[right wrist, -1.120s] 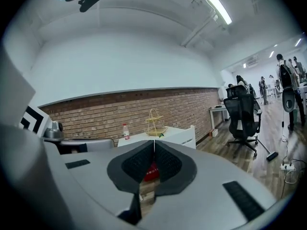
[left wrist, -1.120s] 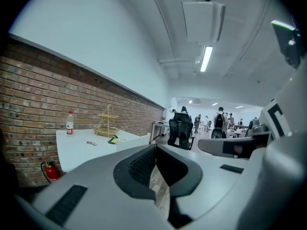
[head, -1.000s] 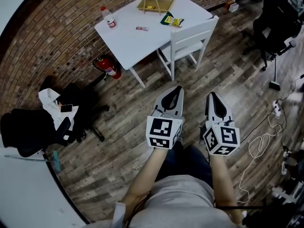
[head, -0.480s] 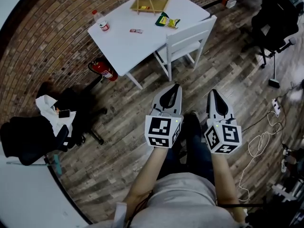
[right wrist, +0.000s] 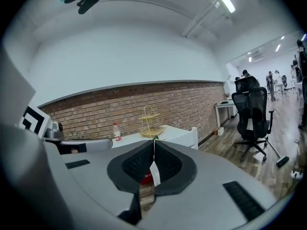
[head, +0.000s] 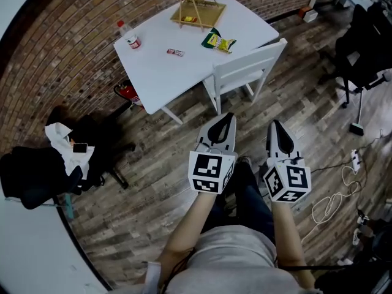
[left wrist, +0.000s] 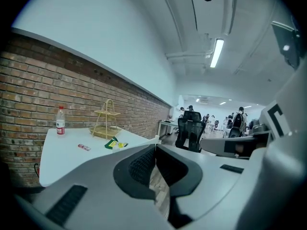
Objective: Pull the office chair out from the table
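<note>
Head view: the left gripper (head: 228,117) and right gripper (head: 274,125) are held side by side over the wooden floor (head: 153,164), both pointing at a white table. Each gripper's jaws are closed together with nothing between them, as both gripper views confirm. The white chair (head: 248,69) stands pushed in at the tabletop's (head: 159,72) near edge, its backrest towards the person, apart from both grippers. On the tabletop: a bottle (head: 128,35) near the left corner, a wire rack (head: 197,5) at the far edge, a snack packet (head: 219,41) near the chair's edge, and a small wrapped bar (head: 175,52) mid-surface. A black office chair (head: 37,173) draped with clothing stands well apart, at left.
</note>
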Motion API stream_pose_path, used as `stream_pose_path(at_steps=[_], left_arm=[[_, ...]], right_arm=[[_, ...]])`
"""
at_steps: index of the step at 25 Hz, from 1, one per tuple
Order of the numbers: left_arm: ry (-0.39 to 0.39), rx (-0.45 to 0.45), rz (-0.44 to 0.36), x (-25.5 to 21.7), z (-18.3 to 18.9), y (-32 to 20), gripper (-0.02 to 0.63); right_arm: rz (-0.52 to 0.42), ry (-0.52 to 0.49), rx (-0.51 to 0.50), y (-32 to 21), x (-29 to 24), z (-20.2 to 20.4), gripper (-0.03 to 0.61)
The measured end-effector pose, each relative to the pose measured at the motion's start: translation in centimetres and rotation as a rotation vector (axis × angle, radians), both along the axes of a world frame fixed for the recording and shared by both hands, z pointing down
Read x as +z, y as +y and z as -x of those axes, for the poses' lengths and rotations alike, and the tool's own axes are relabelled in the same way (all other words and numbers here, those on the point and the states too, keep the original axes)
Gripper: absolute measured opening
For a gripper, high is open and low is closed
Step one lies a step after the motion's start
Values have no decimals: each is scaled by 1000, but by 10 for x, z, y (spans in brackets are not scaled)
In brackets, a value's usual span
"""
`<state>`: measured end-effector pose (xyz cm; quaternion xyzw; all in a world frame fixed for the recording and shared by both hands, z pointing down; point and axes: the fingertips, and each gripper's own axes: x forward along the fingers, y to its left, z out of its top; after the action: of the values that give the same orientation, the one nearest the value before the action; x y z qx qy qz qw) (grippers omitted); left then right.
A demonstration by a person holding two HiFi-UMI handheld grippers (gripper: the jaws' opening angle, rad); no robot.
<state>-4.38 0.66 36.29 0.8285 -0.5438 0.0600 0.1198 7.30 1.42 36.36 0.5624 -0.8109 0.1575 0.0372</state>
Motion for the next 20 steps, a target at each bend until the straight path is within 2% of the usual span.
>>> stream_pose_path(at_steps=[13, 20], left_arm=[[-26, -88, 6, -4, -38, -117, 14], [-40, -84, 17, -4, -67, -155, 15]], right_arm=[[-8, -4, -68, -130, -9, -50, 15], [7, -17, -106, -168, -2, -62, 15]])
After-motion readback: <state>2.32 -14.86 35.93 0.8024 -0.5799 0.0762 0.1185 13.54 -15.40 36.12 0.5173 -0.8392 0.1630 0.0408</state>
